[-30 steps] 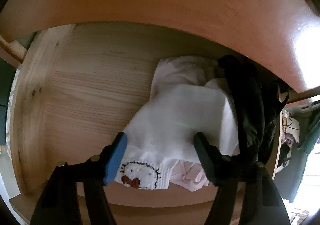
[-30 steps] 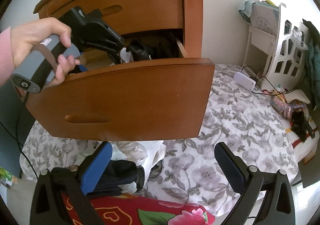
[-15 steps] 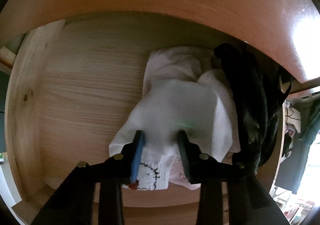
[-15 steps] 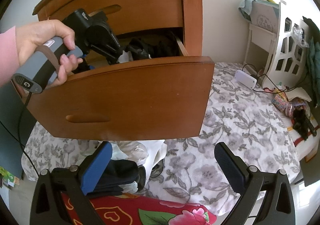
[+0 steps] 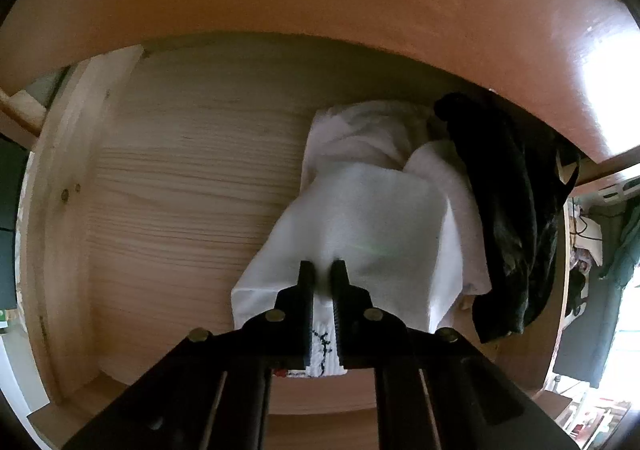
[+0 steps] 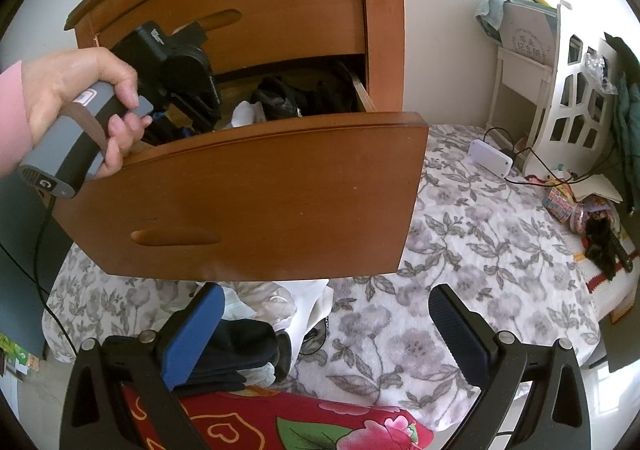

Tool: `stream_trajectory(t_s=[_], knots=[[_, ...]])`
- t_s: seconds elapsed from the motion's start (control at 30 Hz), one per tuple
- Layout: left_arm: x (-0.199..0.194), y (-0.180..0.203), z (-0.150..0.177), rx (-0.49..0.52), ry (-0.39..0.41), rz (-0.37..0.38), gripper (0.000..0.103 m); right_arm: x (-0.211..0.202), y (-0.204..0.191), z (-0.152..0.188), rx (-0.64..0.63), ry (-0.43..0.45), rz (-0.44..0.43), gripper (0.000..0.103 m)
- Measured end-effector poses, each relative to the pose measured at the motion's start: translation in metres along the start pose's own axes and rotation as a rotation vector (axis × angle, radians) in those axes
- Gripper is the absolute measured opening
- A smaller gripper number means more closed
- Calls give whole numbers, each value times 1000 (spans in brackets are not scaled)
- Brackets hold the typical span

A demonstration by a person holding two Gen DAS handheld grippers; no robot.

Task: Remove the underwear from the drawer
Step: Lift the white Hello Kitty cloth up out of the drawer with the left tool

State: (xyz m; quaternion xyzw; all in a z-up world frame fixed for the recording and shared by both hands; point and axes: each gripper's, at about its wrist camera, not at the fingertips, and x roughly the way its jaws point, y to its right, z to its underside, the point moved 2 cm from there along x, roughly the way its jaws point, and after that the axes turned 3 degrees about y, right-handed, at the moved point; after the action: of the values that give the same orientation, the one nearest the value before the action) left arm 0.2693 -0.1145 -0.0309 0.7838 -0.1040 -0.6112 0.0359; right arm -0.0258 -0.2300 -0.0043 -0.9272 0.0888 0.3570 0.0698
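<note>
inside the wooden drawer (image 5: 168, 186), the left hand-held gripper (image 5: 322, 274) has gone from wide to closing on the white underwear (image 5: 372, 218) at 6 o'clock; lifting seems next.

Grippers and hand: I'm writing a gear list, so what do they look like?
The right gripper has black arms with round rivets, one blue pad and one dark ribbed pad. The left gripper has black fingers; its handle is grey with a black end and a dark cable. The hand wears a pink sleeve.
</note>
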Motion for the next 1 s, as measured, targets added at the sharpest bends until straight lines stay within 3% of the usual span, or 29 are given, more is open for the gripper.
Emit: stream_trajectory(t_s=[0.13, 0.5, 0.73, 1.0], knots=[[-14, -7, 4, -19, 32, 3, 6, 0, 0, 0, 0, 2, 2, 103], [-73, -28, 34, -9, 258, 0, 5, -2, -1, 0, -5, 6, 15, 103], [-107, -44, 73, -34, 393, 92, 4, -2, -2, -1, -11, 10, 30, 103], [-146, -57, 119, -117, 575, 253, 4, -2, -4, -1, -22, 12, 45, 103]])
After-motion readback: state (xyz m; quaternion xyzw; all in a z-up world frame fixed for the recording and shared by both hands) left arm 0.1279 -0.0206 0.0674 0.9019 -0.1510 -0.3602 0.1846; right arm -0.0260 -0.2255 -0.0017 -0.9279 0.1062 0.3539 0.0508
